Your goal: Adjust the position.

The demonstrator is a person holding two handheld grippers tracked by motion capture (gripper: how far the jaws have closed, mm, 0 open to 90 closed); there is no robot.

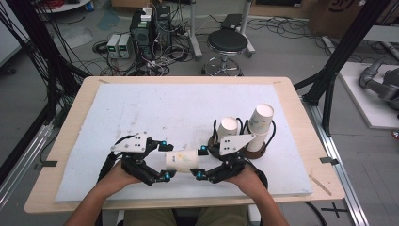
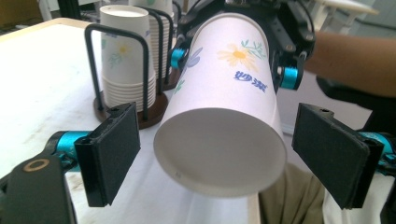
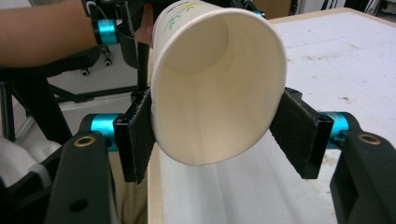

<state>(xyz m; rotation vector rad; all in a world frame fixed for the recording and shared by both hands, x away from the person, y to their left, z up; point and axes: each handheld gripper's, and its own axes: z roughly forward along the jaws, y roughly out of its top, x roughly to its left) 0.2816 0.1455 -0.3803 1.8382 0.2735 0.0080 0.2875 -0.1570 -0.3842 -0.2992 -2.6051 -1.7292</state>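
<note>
One paper cup [image 1: 182, 161] lay on its side in the air just above the near part of the white mat [image 1: 155, 113], its long axis running left to right across the table between the two grippers. In the high view its wider rim end sat toward the right gripper [image 1: 203, 163] and its narrow base toward the left gripper [image 1: 163, 159]. The right gripper view looked straight into the open mouth of the cup [image 3: 217, 88], and that gripper's two black jaws pressed against opposite sides of the cup near its rim, pinching it. In the left gripper view the closed base of the cup [image 2: 219, 149] faced the camera, flowers and blue characters printed on its wall; the left gripper's [image 2: 233, 154] jaws stood spread on either side of the base, apart from it. Two cup holders stood on the mat beyond the right hand, each with a brown round base and black wire loops. The nearer holder [image 1: 217, 137] held a stack of nested cups [image 1: 228, 129], and the farther holder [image 1: 261, 146] held a taller stack [image 1: 259, 123]. How many cups each stack contained could not be counted.
</note>
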